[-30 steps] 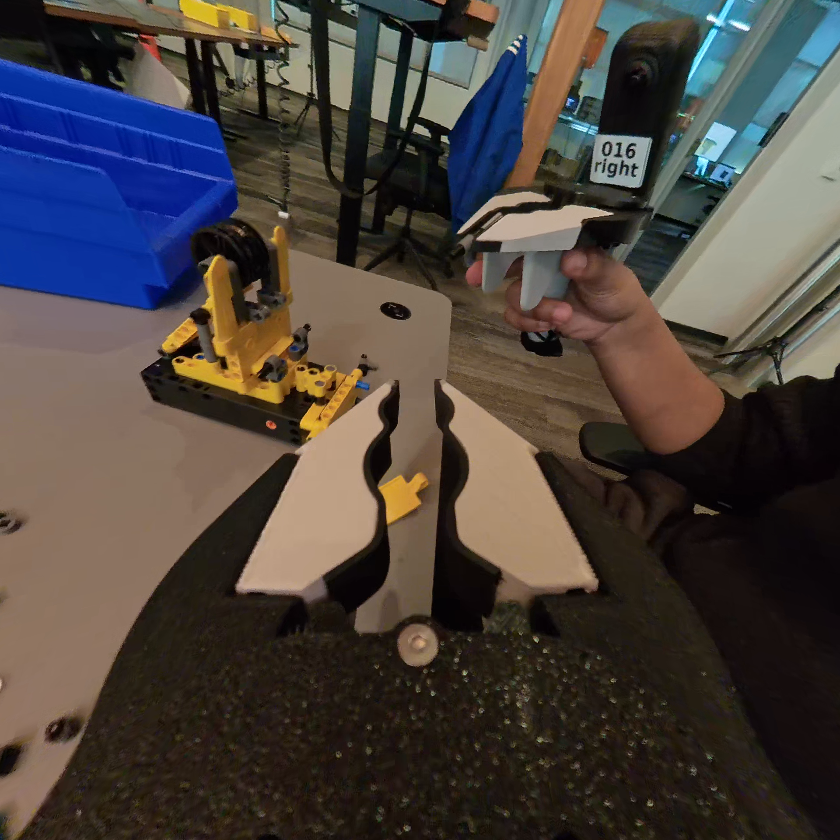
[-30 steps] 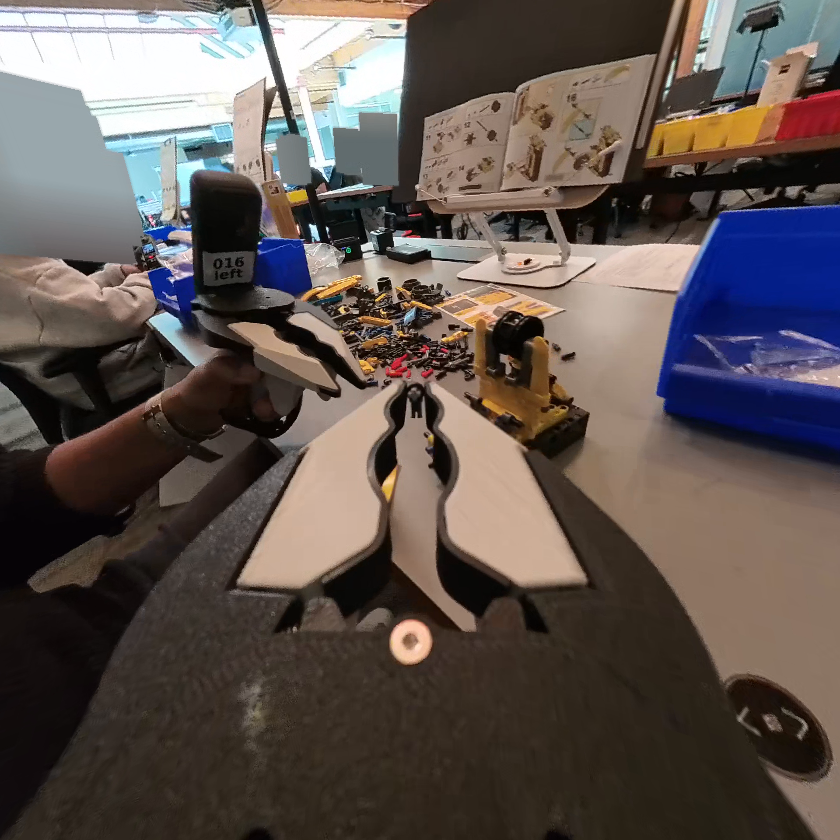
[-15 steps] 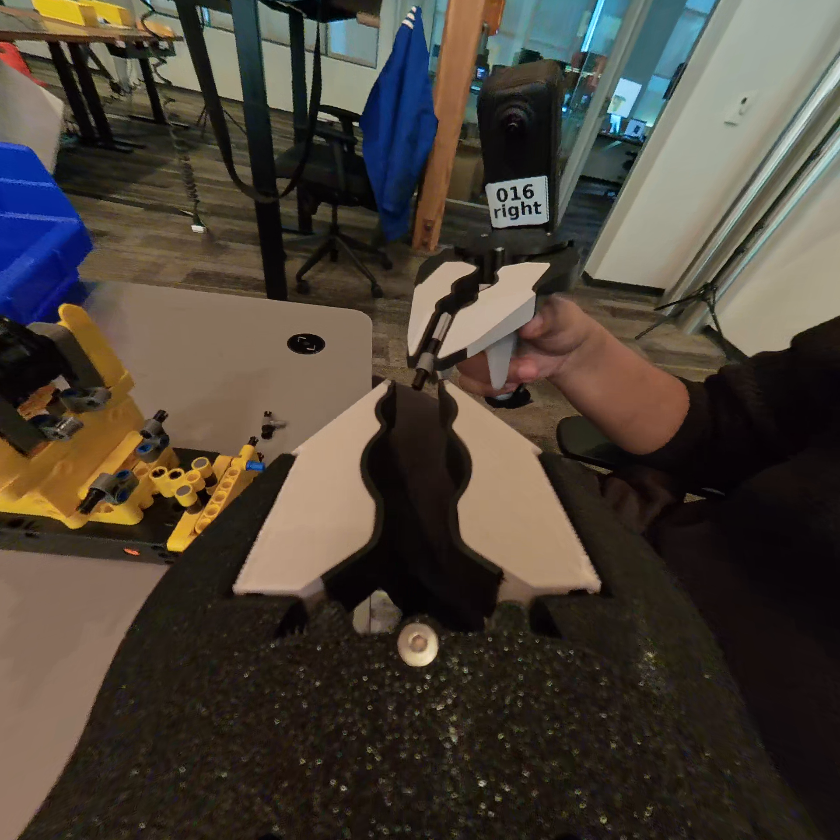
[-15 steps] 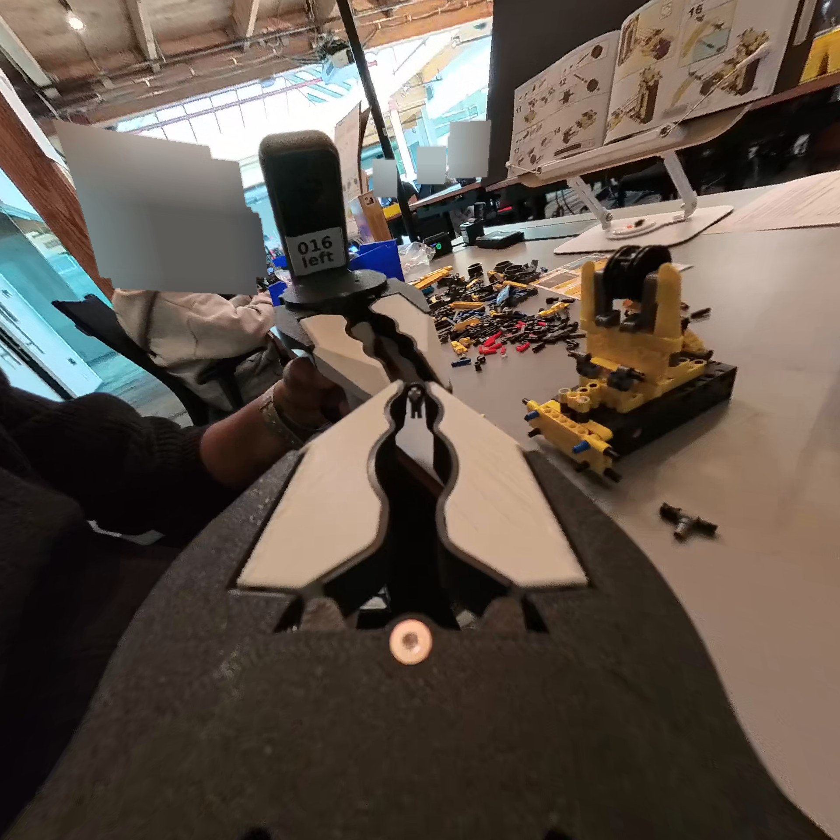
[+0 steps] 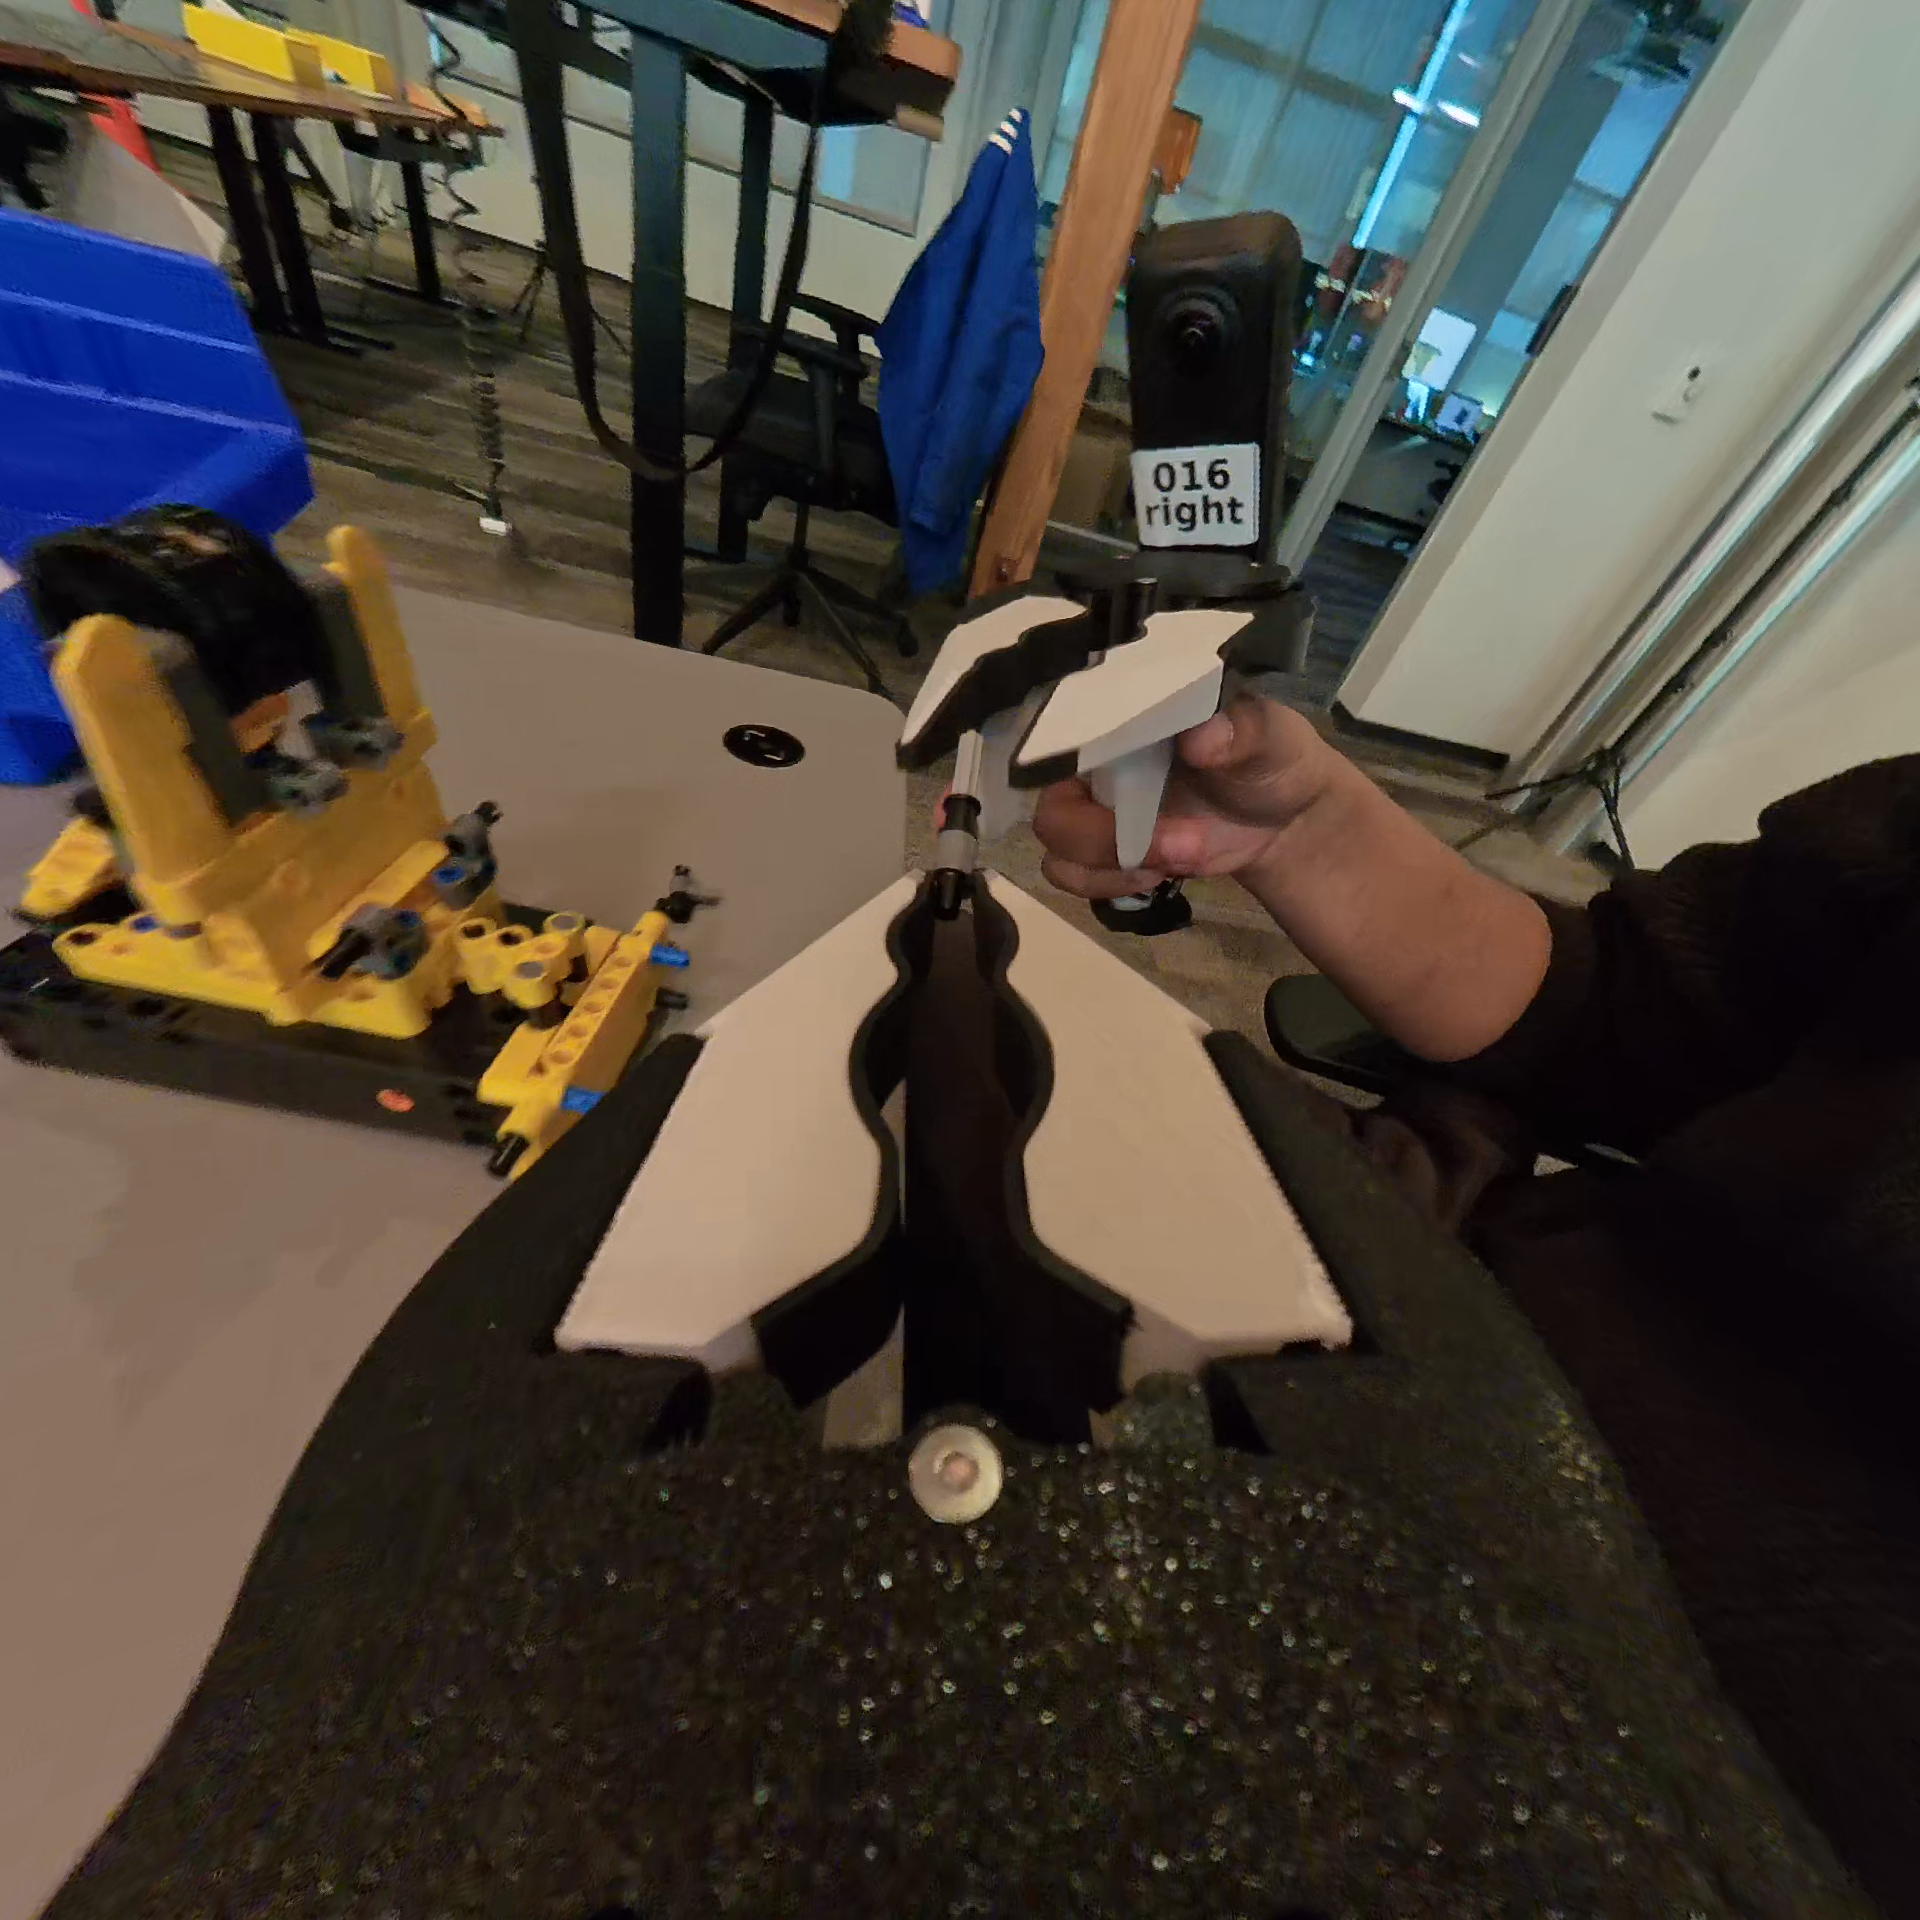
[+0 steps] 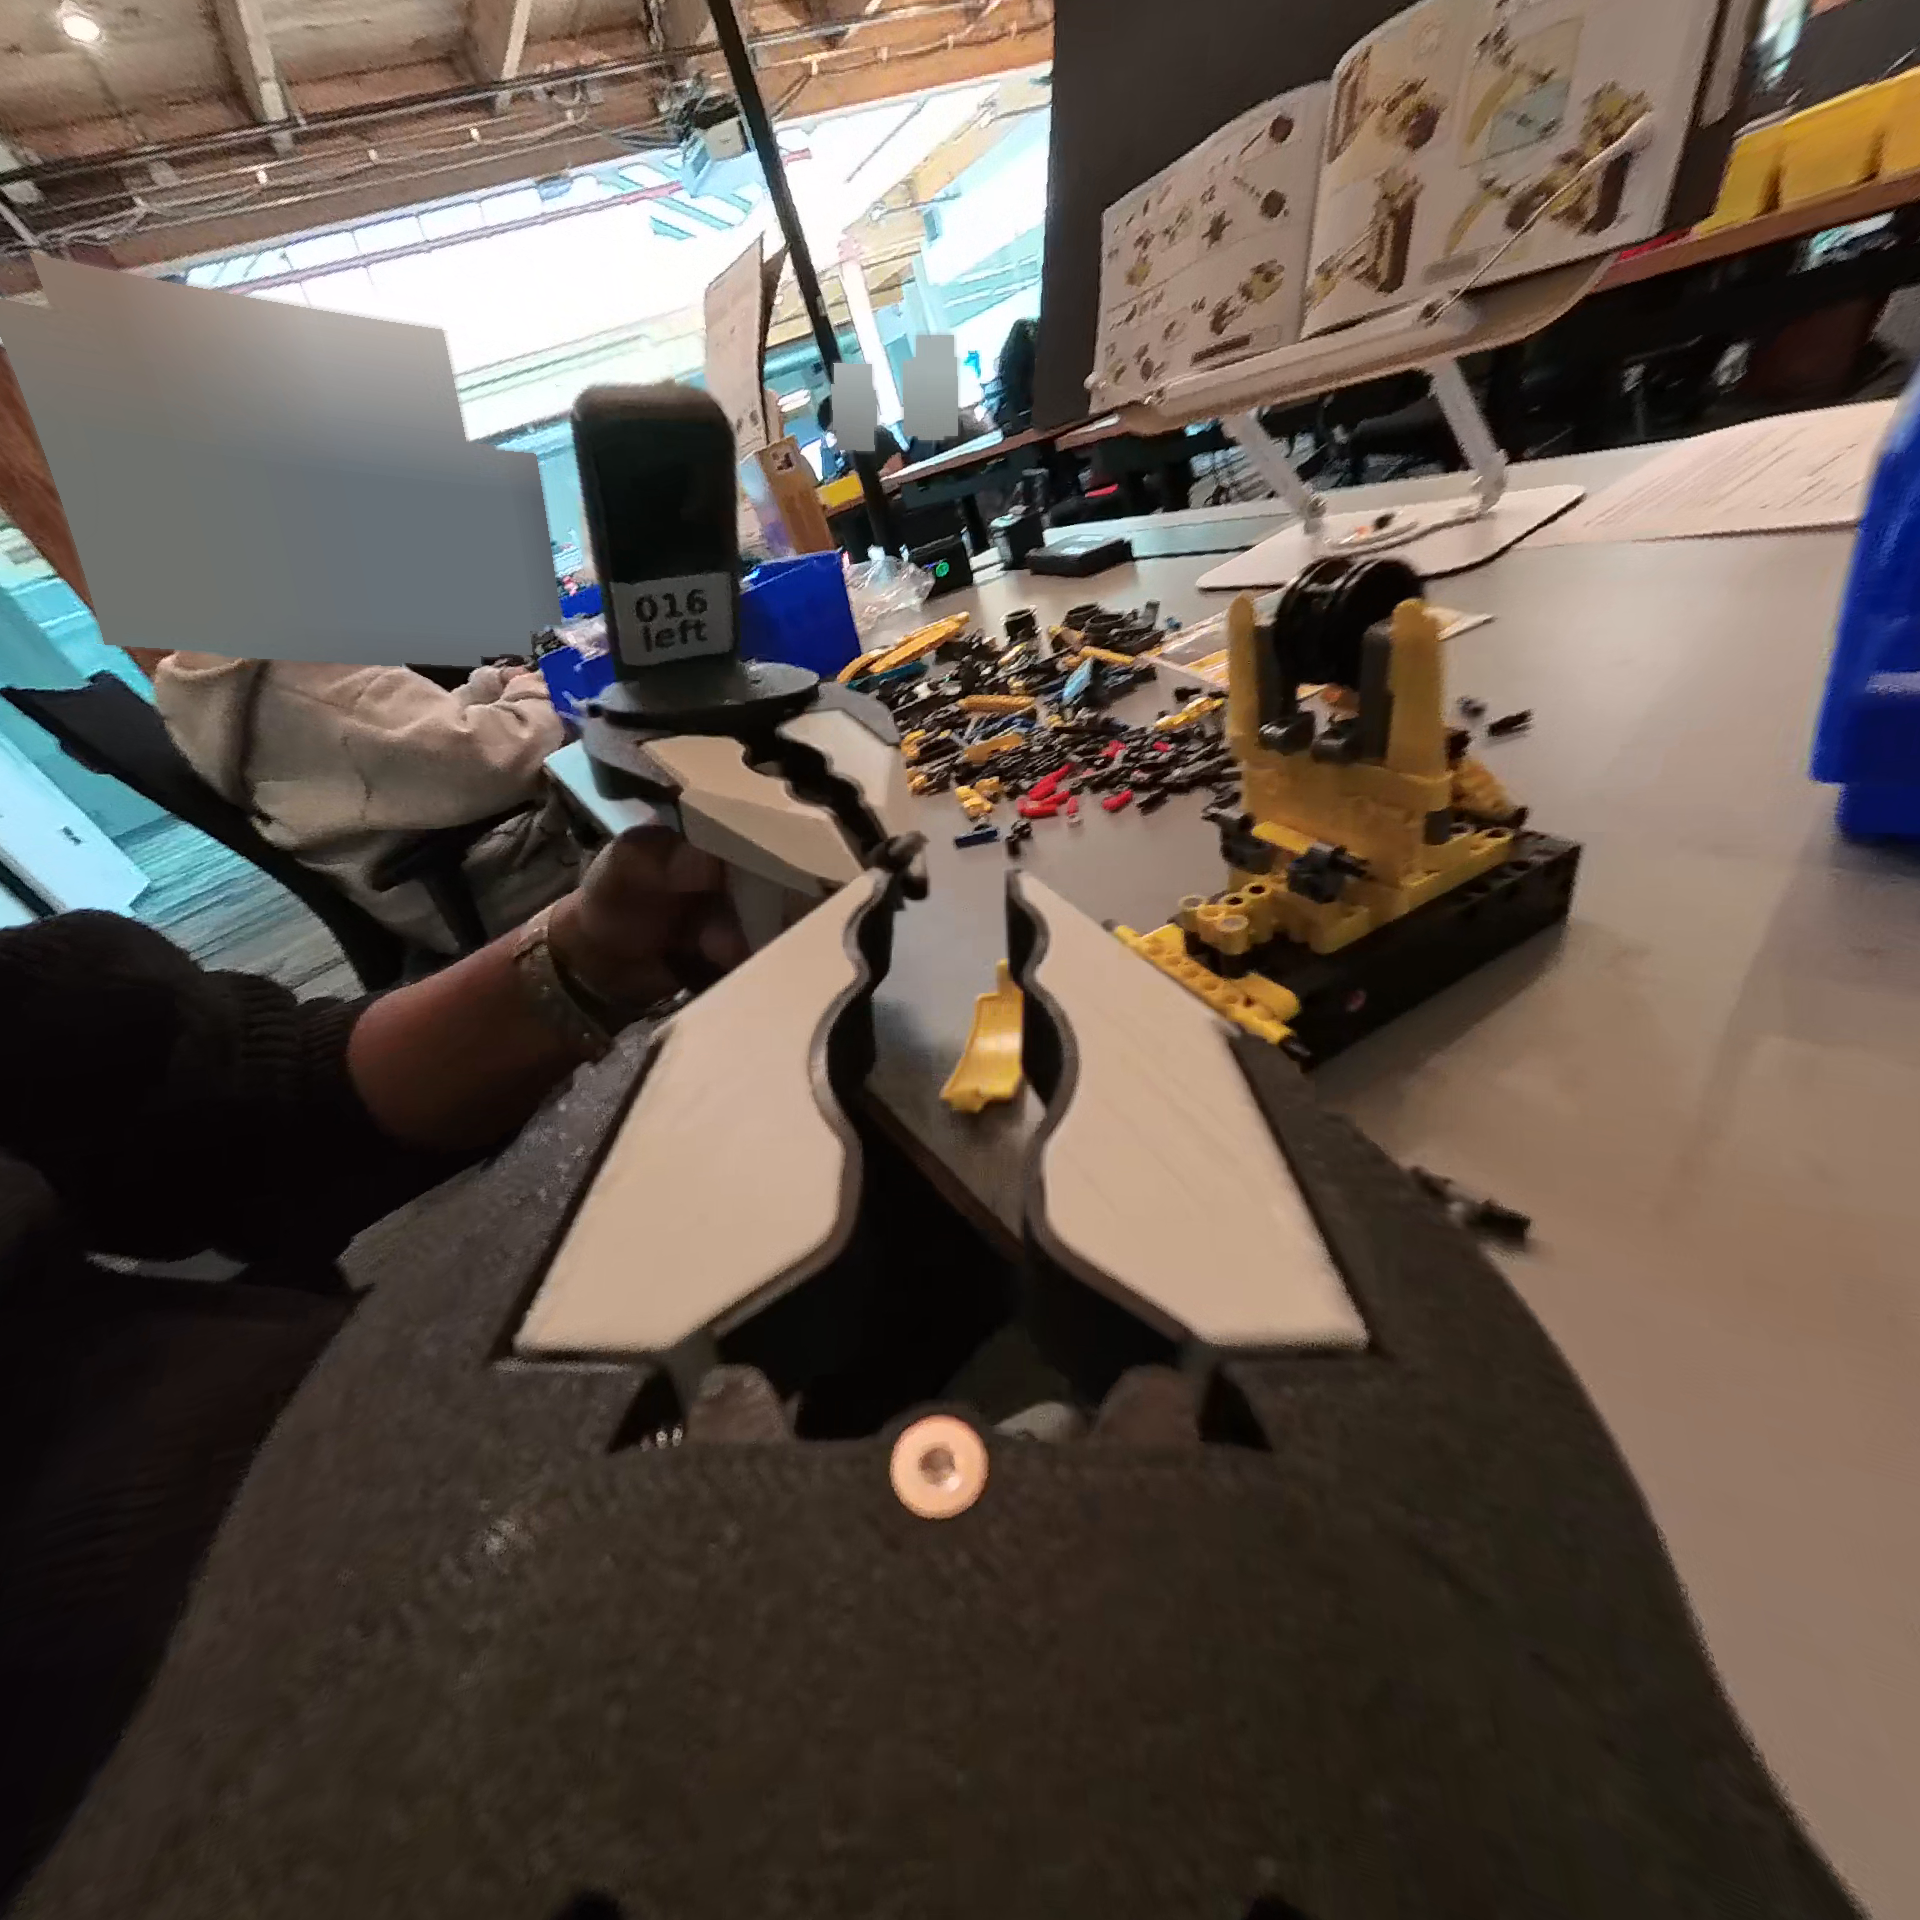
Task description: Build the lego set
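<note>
My left gripper (image 5: 948, 885) is shut on the lower end of a thin black and grey axle piece (image 5: 961, 805), held in the air past the table's corner. The axle reaches up between the fingers of my right gripper (image 5: 971, 753), which stand apart and do not press on it. In the right wrist view my right gripper (image 6: 948, 883) is open, and the left gripper (image 6: 891, 844) shows the dark piece (image 6: 900, 858) at its tip, beside my left fingertip. A yellow curved piece (image 6: 987, 1049) lies on the table (image 6: 1662, 1039) below my right fingers.
A yellow and black brick model (image 5: 260, 883) with a black wheel on top stands on the table (image 5: 623, 727); it also shows in the right wrist view (image 6: 1351, 831). Several loose pieces (image 6: 1060, 727), an open booklet on a stand (image 6: 1351, 208) and a blue bin (image 5: 104, 395) lie beyond. Only a small space, under 4 cm, lies between the two pairs of fingers.
The right gripper held the axle at its tips and brought it to the left gripper. The left fingers closed on its end, and the right fingers opened off it.
</note>
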### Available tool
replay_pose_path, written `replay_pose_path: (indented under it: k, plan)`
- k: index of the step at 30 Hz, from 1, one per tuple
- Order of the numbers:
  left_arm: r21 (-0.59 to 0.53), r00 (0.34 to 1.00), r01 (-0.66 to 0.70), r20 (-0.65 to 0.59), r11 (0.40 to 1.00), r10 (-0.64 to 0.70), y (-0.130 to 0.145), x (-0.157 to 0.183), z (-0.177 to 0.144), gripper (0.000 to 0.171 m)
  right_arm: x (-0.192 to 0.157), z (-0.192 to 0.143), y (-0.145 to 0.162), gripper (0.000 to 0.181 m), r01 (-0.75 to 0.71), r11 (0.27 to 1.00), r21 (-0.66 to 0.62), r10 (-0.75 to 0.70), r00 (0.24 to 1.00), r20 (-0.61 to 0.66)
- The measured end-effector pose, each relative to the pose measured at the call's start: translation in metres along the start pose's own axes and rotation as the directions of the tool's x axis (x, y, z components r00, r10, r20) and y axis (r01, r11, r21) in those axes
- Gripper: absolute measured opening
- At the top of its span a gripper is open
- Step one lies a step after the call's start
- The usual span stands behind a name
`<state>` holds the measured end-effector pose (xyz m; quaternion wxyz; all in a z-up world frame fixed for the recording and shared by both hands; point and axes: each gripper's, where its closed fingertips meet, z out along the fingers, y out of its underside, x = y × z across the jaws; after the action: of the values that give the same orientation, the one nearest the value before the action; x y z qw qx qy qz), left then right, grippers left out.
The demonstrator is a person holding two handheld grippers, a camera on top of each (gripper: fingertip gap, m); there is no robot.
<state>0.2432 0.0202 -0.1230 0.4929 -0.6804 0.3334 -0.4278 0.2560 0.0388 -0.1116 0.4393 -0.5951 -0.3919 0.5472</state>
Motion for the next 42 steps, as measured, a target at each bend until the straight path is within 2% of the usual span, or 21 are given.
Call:
replay_pose_path:
  k: [3,5,8,10,12,13,17,23,26,29,33,36,38,42]
  plan:
    - [0.009,0.999,0.028,0.027,1.000,-0.029,0.000,-0.012,-0.014,0.006,0.011,-0.001,-0.007,0.021,0.029,0.999,0.039,-0.027,0.999,-0.041]
    - [-0.008,0.997,0.024,0.079,1.000,-0.023,0.002,-0.025,-0.026,0.006,0.027,-0.003,-0.005,0.021,0.083,0.996,0.018,-0.080,0.988,-0.129]
    - [-0.028,0.978,0.024,0.208,0.999,-0.017,0.004,-0.052,-0.052,0.006,0.072,-0.019,0.004,0.021,0.152,0.984,-0.092,-0.176,0.908,-0.379]
    - [-0.040,0.954,0.053,0.298,0.998,-0.039,0.009,-0.073,-0.069,0.006,0.096,-0.029,0.018,0.022,0.168,0.960,-0.224,-0.259,0.836,-0.484]
    - [-0.044,0.930,0.095,0.361,0.995,-0.072,0.016,-0.089,-0.081,0.006,0.111,-0.034,0.038,0.051,0.125,0.926,-0.356,-0.311,0.786,-0.534]
    - [-0.023,0.928,0.120,0.358,0.992,-0.104,0.016,-0.091,-0.084,0.006,0.116,-0.034,0.047,0.057,0.098,0.911,-0.400,-0.324,0.769,-0.551]
    - [0.026,0.922,0.182,0.344,0.983,-0.180,0.014,-0.096,-0.088,0.006,0.116,-0.027,0.062,0.052,0.074,0.884,-0.461,-0.344,0.771,-0.536]
    - [-0.004,0.917,0.232,0.334,0.973,-0.217,0.020,-0.100,-0.084,0.006,0.114,-0.028,0.064,0.042,0.059,0.882,-0.468,-0.324,0.796,-0.511]
    - [-0.015,0.914,0.255,0.330,0.967,-0.236,0.023,-0.101,-0.082,0.006,0.120,-0.035,0.060,0.039,0.077,0.837,-0.543,-0.389,0.781,-0.489]
    - [-0.020,0.912,0.268,0.329,0.963,-0.247,0.024,-0.103,-0.081,0.006,0.116,-0.029,0.055,0.035,0.100,0.804,-0.587,-0.418,0.797,-0.436]
    - [-0.033,0.908,0.274,0.337,0.961,-0.248,0.026,-0.105,-0.078,0.006,0.119,-0.025,0.068,0.035,0.097,0.717,-0.691,-0.473,0.795,-0.379]
    - [-0.040,0.906,0.264,0.352,0.964,-0.234,0.027,-0.105,-0.078,0.006,0.122,-0.025,0.068,0.027,0.108,0.702,-0.704,-0.485,0.796,-0.361]
    - [-0.033,0.904,0.255,0.363,0.966,-0.226,0.026,-0.106,-0.079,0.006,0.120,-0.023,0.071,0.017,0.111,0.726,-0.678,-0.452,0.820,-0.350]
    - [-0.051,0.903,0.280,0.354,0.959,-0.245,0.029,-0.106,-0.077,0.006,0.118,-0.024,0.072,0.016,0.108,0.781,-0.615,-0.398,0.846,-0.356]
